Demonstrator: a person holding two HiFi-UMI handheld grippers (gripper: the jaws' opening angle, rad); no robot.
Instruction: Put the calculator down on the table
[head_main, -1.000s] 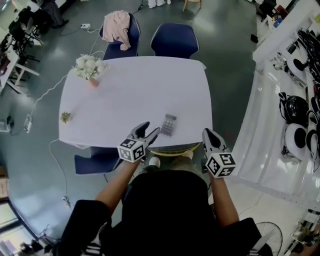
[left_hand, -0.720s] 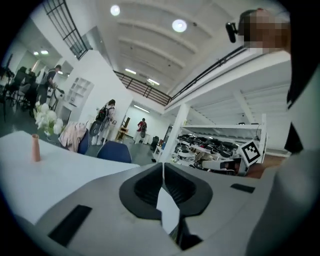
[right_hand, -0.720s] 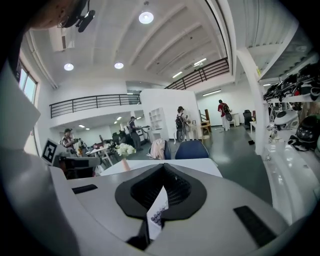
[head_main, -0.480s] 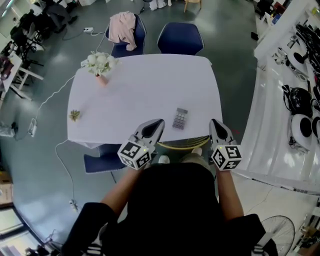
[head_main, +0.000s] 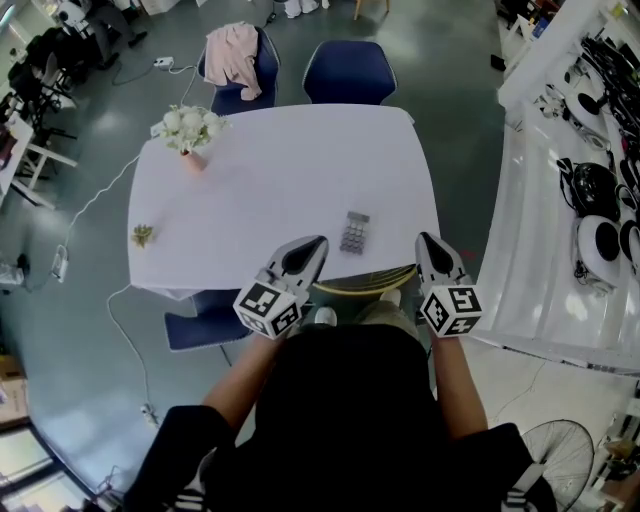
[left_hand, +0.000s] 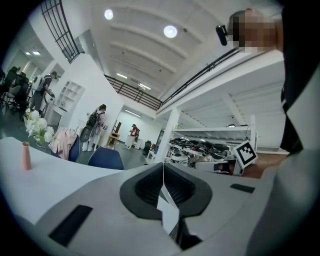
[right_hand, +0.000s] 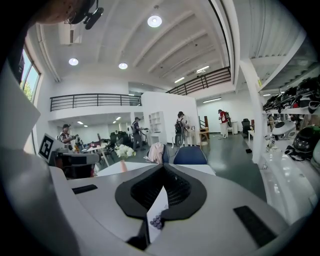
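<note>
White tabletop (head_main: 280, 170) is carrying small grey rectangular calculator (head_main: 354, 232), lying just ahead between left claw (head_main: 312, 246) and right claw (head_main: 429, 244), both sitting closed, empty.

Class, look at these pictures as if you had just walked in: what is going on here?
A person stands at a white table with a two-jaw gripper in each hand. The calculator lies flat on the table near its front edge, and neither gripper touches it. The left gripper and the right gripper are both shut and empty, held at that near edge on either side of the calculator. A vase of white flowers stands at the far left corner.
</note>
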